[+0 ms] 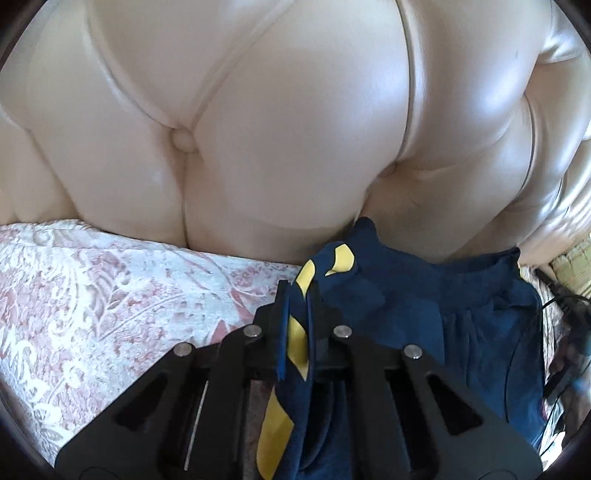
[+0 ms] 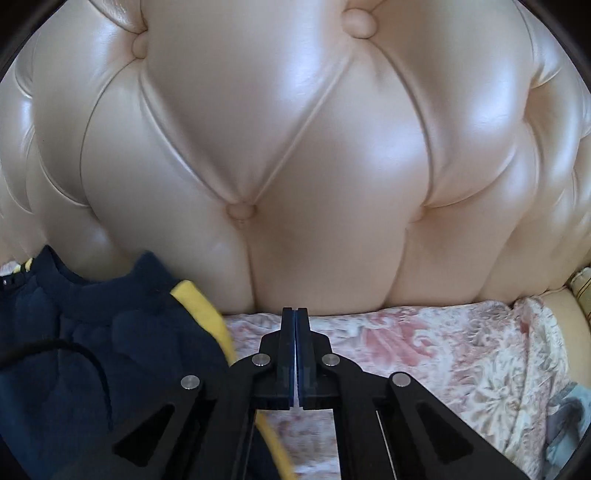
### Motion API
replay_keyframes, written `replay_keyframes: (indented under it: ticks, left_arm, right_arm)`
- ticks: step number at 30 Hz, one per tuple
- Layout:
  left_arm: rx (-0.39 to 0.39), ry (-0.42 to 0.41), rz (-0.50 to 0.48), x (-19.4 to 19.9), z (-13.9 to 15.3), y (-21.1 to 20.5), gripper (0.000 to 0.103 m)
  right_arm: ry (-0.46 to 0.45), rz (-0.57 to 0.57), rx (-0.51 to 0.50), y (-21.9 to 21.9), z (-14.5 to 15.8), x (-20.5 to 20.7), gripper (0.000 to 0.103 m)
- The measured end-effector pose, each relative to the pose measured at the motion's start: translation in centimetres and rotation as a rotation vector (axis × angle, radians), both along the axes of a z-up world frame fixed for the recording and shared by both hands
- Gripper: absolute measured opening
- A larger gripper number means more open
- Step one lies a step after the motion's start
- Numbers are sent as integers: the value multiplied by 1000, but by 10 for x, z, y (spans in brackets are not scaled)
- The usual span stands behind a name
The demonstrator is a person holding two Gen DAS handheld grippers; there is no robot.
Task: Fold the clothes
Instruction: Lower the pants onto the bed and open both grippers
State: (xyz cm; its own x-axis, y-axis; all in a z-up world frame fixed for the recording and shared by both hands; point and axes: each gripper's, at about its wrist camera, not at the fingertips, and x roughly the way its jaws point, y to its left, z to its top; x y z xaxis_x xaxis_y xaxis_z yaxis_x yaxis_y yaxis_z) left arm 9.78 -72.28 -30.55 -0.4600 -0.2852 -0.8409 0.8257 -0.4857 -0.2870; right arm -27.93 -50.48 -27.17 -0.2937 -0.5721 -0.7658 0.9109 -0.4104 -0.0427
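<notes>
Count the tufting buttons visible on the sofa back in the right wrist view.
3: one upper left, one top centre, one low centre. Others may lie outside the frame.

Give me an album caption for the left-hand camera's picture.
Left gripper pinches navy garment with yellow stripe, before tufted cream sofa back.

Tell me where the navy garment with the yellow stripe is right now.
The navy garment lies on the floral cover against the tufted backrest, one striped edge clamped in the left gripper; in the right view it sits lower left.
</notes>
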Motion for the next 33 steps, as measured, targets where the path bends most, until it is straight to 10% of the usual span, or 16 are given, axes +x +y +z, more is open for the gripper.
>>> replay_keyframes:
  ticks: [1, 4, 6, 8, 9, 16, 18, 19, 21, 33]
  left_arm:
    - [-4, -5, 16, 1, -1, -1, 21]
    - [-43, -32, 70, 5, 4, -2, 55]
    - [-48, -31, 65, 7, 6, -1, 56]
    - [-77, -36, 71, 10, 13, 3, 62]
    - [-84, -29, 75, 13, 17, 5, 63]
    - [-110, 53, 191, 55, 47, -2, 63]
    - [-138, 97, 178, 62, 58, 3, 63]
    - [-128, 144, 173, 65, 61, 5, 63]
    - [-101, 229, 157, 66, 66, 4, 63]
    - [-76, 267, 58, 42, 50, 15, 63]
  right_arm:
    - [9, -6, -26, 5, 8, 0, 0]
    - [-5, -5, -91, 18, 33, -2, 5]
    - [-46, 60, -104, 21, 44, 4, 31]
    - [-82, 147, -98, 23, 48, 18, 103]
    - [-82, 183, -93, 26, 48, 27, 103]
    - [-43, 261, 41, -5, 28, 55, 101]
    - [-33, 278, 71, -6, 20, 52, 64]
    - [-35, 288, 91, -8, 17, 54, 29]
    - [-33, 307, 123, -11, 12, 59, 11]
    - [-72, 268, 100, -1, 24, 61, 1]
